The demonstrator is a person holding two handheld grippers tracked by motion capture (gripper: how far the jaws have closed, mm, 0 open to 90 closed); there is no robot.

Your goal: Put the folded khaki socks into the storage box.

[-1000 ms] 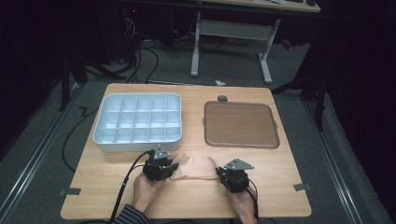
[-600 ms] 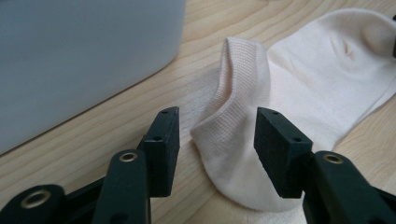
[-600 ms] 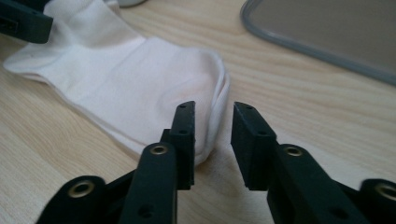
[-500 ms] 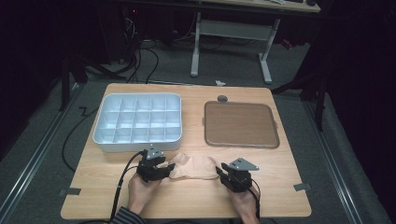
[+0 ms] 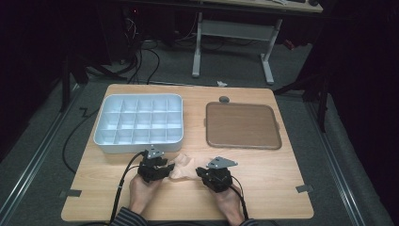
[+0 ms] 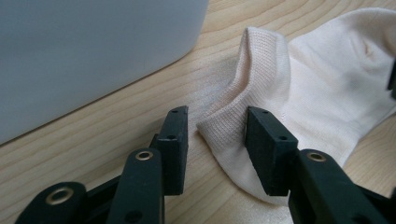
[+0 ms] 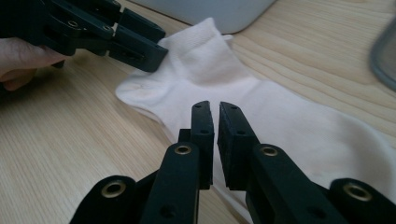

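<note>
1. The left gripper (image 6: 212, 140) has its jaws part-spread around the ribbed cuff of a pale sock (image 6: 327, 93). The cuff edge stands between the pads: the right-hand pad touches or nearly touches the fabric, the left-hand pad stands clear with bare wood showing. These jaws have just been closing after a brief widening, but they are not yet pinching the cuff.
2. The right gripper (image 7: 215, 135) has its jaws nearly pressed together, a thin slit between them, over the foot of the sock (image 7: 261, 116). They too have just been closing. Whether a fold of fabric is caught at the tips I cannot tell.
3. Compared with a second ago, the sock (image 5: 187, 165) looks more bunched between the two grippers and less drawn out across the table (image 5: 263, 197). I judge both grippers are taking a new hold on it.
4. The sock lies flat on the wood at the near edge, just in front of the white divided box (image 5: 139, 123) and well apart from the brown tray (image 5: 242, 125).
5. Both hands come in from the near edge with the grippers held low and close to level, each angled inward toward the sock, the left hand (image 5: 143, 193) at the cuff end and the right hand (image 5: 228, 200) at the foot end.
</note>
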